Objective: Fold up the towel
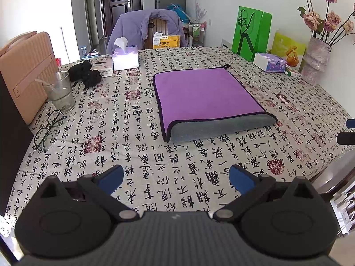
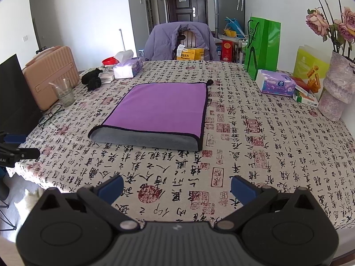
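A purple towel (image 1: pixel 204 95) with a grey underside and black trim lies folded flat on the calligraphy tablecloth (image 1: pixel 155 161). Its grey fold faces me. It also shows in the right wrist view (image 2: pixel 159 108). My left gripper (image 1: pixel 175 177) is open and empty, held above the cloth well short of the towel's near edge. My right gripper (image 2: pixel 176 187) is open and empty too, also short of the towel. The right gripper's tips show at the right edge of the left wrist view (image 1: pixel 348 133).
A glass (image 1: pixel 58 92), spectacles (image 1: pixel 47 128), a pink case (image 1: pixel 24 71), black cloth (image 1: pixel 85 74) and a tissue box (image 1: pixel 125 58) stand left. A green bag (image 1: pixel 251 35), tissue pack (image 1: pixel 269 62) and flower vase (image 1: pixel 315 59) stand right. A chair with a purple jacket (image 1: pixel 144 28) is behind.
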`<state>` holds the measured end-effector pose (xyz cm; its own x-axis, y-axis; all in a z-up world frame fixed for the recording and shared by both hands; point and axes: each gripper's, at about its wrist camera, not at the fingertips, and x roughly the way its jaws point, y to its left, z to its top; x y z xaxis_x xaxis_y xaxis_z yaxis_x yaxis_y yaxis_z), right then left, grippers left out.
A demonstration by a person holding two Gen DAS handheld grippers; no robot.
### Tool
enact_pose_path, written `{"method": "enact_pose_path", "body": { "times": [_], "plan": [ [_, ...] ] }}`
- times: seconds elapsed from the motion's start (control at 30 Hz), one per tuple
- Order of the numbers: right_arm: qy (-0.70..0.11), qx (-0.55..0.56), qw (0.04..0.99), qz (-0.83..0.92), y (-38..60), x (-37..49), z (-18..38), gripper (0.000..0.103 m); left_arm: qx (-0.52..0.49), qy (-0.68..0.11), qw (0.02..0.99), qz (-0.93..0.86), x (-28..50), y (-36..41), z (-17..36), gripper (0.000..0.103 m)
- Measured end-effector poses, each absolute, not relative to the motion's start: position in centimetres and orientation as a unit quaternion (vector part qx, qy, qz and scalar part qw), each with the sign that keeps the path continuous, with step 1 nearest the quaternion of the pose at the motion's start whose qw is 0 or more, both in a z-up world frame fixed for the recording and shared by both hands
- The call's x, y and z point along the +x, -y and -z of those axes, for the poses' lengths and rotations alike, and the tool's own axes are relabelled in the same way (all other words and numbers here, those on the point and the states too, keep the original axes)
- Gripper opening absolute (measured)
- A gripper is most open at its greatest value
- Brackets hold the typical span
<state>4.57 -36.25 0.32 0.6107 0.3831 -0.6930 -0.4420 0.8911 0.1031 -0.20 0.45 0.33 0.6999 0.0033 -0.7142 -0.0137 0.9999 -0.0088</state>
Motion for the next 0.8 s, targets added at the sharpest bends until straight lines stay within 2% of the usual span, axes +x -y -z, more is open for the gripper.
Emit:
{"method": "enact_pose_path", "body": {
  "times": [0.8],
  "plan": [
    [-0.377,-0.042,0.896,-0.229,36.1,4.7,-0.3,0.103,-0.008,-0.377,0.926,0.001,-0.9,-0.5,-0.5,0.103]
  ]
}}
